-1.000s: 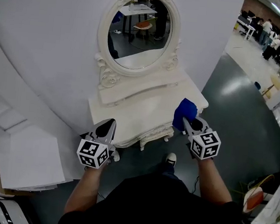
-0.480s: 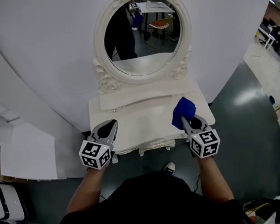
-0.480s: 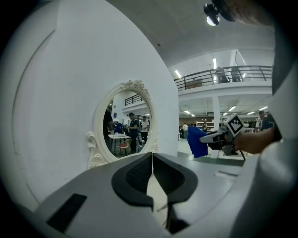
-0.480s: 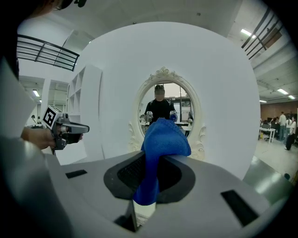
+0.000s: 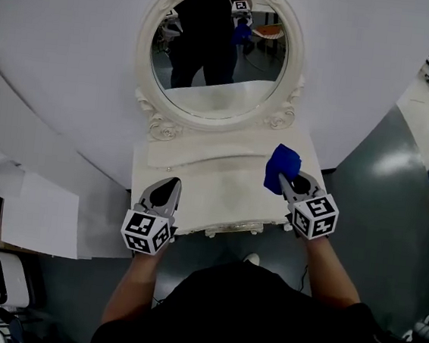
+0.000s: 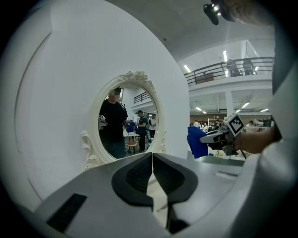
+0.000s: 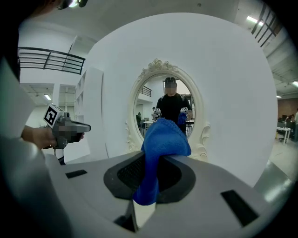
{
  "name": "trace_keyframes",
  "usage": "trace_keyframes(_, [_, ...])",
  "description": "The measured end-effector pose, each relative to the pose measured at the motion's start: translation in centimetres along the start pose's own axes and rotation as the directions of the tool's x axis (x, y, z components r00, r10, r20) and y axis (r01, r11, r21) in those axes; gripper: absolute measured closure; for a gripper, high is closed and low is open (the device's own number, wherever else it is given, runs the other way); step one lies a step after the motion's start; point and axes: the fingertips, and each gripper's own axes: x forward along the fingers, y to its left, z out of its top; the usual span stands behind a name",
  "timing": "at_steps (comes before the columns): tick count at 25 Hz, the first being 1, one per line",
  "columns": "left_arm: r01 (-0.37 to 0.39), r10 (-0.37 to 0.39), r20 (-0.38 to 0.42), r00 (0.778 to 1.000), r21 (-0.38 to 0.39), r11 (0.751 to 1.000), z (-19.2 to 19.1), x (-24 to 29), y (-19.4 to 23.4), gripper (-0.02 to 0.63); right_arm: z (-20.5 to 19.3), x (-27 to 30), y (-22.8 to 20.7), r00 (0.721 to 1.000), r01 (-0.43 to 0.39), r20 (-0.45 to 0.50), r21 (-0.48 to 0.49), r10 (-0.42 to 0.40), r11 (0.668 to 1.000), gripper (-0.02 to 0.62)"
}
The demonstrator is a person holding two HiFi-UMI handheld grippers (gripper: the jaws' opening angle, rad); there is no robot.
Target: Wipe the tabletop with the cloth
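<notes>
The right gripper's (image 7: 150,179) jaws are clamped on the blue cloth (image 7: 160,139), which bunches up above them over the right side of the white tabletop (image 5: 213,182). Whether the cloth touches the surface cannot be told. The left gripper's (image 6: 152,176) jaws are pressed together on nothing, at the near left edge. Wiping seems barely begun, with almost the whole top below the oval mirror (image 5: 215,53) left to do.

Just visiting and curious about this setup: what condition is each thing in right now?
left tool: shut, holding nothing.
right tool: shut on the blue cloth.
blue cloth: bunched, pinched in the right tool, over the tabletop's right side.
tabletop: white; whether the cloth touches it can't be told.
mirror: upright, reflecting the person.
</notes>
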Motion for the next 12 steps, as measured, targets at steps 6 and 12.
trace_keyframes(6, [-0.041, 0.041, -0.013, 0.999, -0.002, 0.999, 0.6, 3.6, -2.5, 0.591, 0.0, 0.6, -4.6, 0.999, -0.052, -0.005, -0.005, 0.052, 0.999, 0.555])
trace_keyframes(12, [-0.088, 0.088, -0.022, 0.996, 0.003, 0.996, 1.2, 4.9, -4.0, 0.591, 0.1, 1.3, -7.0, 0.995, -0.104, -0.006, -0.008, 0.104, 0.995, 0.554])
